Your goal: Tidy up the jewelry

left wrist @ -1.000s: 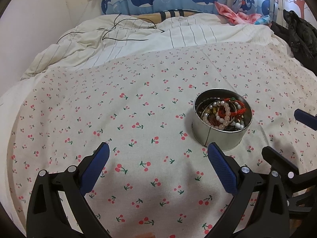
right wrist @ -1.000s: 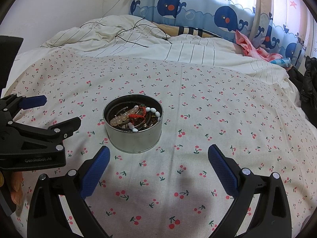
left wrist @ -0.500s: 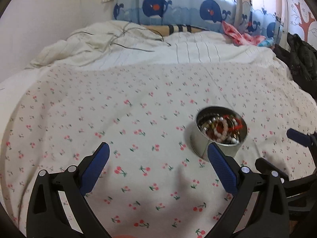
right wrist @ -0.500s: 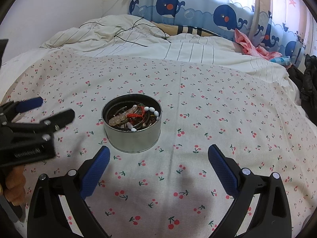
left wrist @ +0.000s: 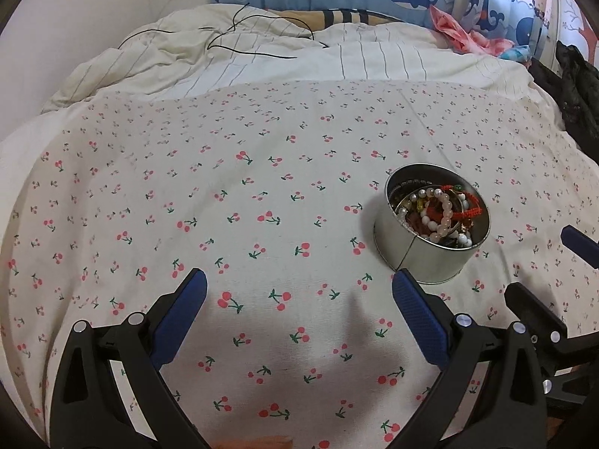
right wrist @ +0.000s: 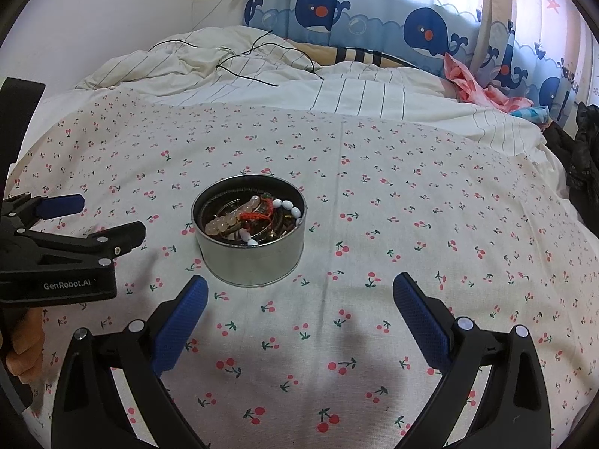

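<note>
The tin (right wrist: 249, 247) of jewelry (right wrist: 251, 219) stands on the cherry cloth (right wrist: 374, 202). The left gripper (left wrist: 299, 295) and right gripper (right wrist: 299, 295) are both released, empty, near it.

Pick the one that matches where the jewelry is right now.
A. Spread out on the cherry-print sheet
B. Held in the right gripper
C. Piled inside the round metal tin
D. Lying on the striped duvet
C: the beaded bracelets lie heaped inside the round metal tin, and both grippers are open and empty.
</note>
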The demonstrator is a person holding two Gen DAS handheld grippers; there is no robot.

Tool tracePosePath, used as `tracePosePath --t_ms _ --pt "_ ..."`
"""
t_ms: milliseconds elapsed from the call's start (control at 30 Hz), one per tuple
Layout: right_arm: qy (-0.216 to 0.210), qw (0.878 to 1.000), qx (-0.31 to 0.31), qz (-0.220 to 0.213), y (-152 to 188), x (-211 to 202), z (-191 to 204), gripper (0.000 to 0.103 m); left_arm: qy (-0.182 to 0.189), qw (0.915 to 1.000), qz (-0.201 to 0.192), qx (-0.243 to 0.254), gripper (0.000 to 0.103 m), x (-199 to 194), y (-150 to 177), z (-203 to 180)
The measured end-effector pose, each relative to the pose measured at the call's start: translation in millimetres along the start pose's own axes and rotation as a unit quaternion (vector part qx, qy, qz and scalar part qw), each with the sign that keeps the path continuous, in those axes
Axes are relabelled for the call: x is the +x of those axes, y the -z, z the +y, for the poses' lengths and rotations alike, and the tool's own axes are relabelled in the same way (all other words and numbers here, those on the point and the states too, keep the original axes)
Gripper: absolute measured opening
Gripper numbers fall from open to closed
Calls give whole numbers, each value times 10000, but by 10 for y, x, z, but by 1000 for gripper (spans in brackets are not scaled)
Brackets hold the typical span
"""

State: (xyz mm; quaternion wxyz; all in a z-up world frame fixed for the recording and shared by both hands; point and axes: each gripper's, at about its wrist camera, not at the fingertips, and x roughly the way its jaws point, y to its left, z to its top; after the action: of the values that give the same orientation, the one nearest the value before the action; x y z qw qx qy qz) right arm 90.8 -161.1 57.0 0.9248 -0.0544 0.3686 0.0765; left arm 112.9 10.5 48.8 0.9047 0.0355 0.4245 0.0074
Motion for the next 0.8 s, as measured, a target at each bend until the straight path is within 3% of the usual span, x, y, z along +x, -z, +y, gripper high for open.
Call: tracePosePath --t_ms 800 --pt "-9 10000 -21 29 4 13 4 95 1 10000 75 49 95 21 -7 -27"
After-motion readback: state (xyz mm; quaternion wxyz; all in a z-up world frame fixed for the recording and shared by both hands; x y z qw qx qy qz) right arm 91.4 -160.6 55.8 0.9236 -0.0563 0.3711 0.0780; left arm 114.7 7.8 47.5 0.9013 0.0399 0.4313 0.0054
